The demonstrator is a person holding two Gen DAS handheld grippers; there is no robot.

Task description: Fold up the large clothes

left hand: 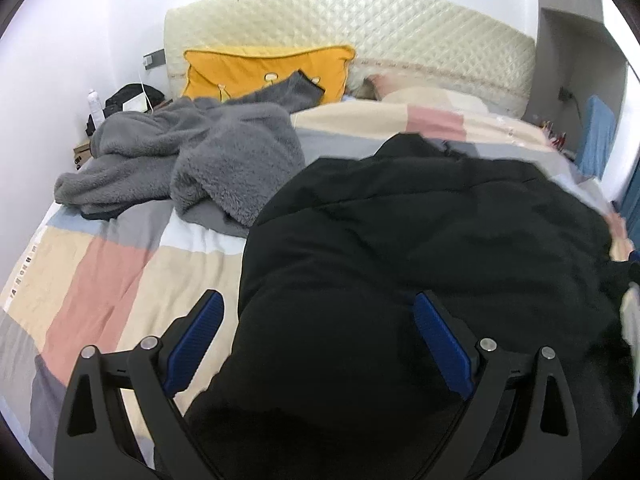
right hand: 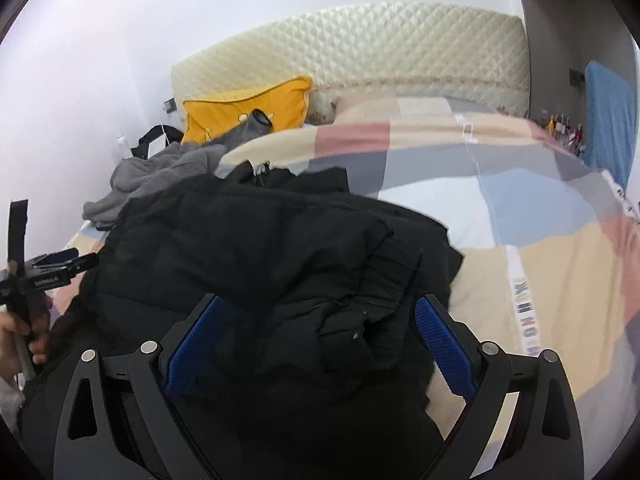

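Observation:
A large black padded jacket (left hand: 420,240) lies spread on the bed's patchwork cover (left hand: 100,272). My left gripper (left hand: 320,312) is open, its blue-padded fingers wide apart over the jacket's near left edge, holding nothing. In the right wrist view the jacket (right hand: 260,248) is bunched, with a ribbed cuff or hem (right hand: 384,276) folded on top. My right gripper (right hand: 320,316) is open, its fingers straddling that bunched part without closing on it. The left gripper (right hand: 56,266) shows at the far left of the right wrist view, held in a hand.
A grey fleece garment (left hand: 192,156) lies crumpled on the bed's far left. A yellow pillow (left hand: 268,72) leans on the cream quilted headboard (left hand: 360,20). A nightstand with a bottle (left hand: 93,104) stands at left; a blue item (right hand: 608,120) and small bottles stand at right.

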